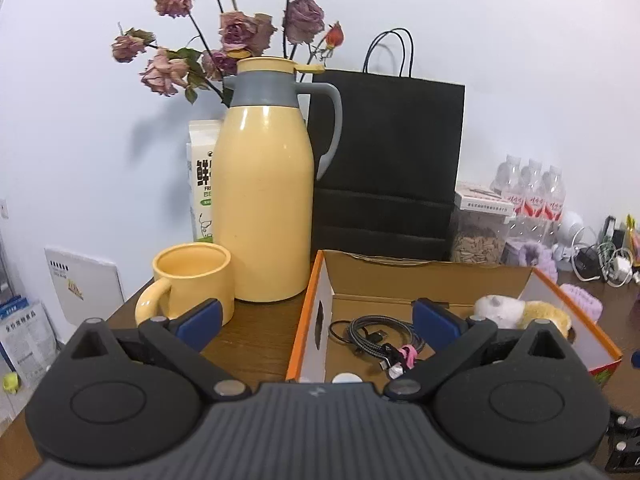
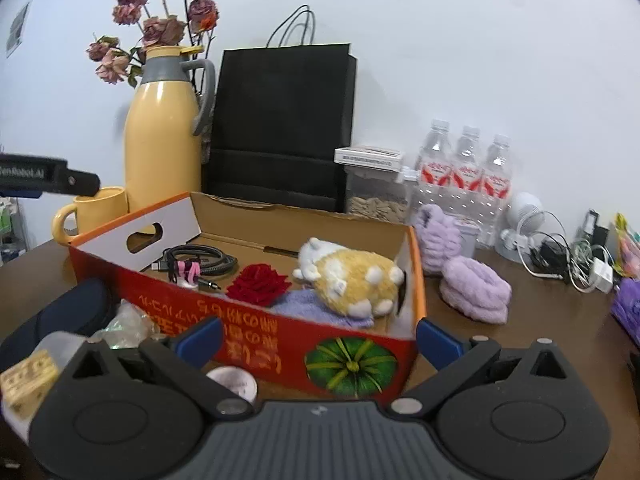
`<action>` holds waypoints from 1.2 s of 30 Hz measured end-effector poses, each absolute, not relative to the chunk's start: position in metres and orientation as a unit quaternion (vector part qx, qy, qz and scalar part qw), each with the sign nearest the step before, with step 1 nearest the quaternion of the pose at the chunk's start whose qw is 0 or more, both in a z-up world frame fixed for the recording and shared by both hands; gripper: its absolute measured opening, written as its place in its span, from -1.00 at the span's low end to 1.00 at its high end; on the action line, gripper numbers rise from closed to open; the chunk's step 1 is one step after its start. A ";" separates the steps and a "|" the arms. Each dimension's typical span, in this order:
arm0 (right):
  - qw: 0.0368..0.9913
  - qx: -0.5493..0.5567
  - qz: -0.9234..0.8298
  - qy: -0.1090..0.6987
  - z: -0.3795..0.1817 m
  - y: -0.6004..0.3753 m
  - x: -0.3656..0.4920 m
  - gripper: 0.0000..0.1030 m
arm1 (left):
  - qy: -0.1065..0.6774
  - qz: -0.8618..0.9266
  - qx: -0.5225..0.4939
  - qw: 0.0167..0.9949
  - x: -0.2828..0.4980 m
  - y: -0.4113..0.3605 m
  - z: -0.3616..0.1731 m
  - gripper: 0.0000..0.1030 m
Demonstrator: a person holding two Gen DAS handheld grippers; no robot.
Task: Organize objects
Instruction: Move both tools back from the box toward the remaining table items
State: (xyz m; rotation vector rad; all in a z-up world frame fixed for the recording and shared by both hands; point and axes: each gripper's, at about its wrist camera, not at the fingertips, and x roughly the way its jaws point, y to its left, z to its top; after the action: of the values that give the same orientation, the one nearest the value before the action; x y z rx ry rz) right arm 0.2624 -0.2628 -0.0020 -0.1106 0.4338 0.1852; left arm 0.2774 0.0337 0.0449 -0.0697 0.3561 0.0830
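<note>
The cardboard box (image 2: 256,320) sat on the bench (image 2: 520,344) directly ahead of the right gripper (image 2: 318,340), long axis running left to right — cable (image 2: 200,260), red rose (image 2: 258,284) and plush hamster (image 2: 352,280) already inside. Purple scrunchies (image 2: 474,290) lay loose just right of it, nearer the right hand. Both grippers, left gripper (image 1: 316,318) included, stood spread and empty. The left gripper's body read "enRobot.AI"; box lettering appeared upside down, unreadable.
</note>
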 end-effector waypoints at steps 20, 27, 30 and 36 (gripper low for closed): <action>0.932 -0.055 0.139 0.331 -0.033 -0.246 0.211 1.00 | 0.269 0.054 -0.015 0.961 0.183 0.036 0.014 1.00; 0.928 -0.041 0.144 0.342 -0.041 -0.245 0.219 0.80 | 0.298 0.056 -0.019 0.953 0.162 0.031 0.002 1.00; 0.932 -0.035 0.143 0.330 -0.038 -0.247 0.213 0.33 | 0.305 0.055 -0.021 0.950 0.157 0.027 -0.001 1.00; 0.941 -0.026 0.147 0.303 -0.033 -0.252 0.195 0.13 | 0.310 0.047 -0.019 0.949 0.146 0.018 -0.003 1.00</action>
State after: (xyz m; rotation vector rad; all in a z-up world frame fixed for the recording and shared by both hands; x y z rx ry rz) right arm 0.1952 -0.2520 -0.0330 -0.0532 0.6187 0.3004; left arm 0.1461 0.0185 -0.0032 -0.0381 0.6305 0.0966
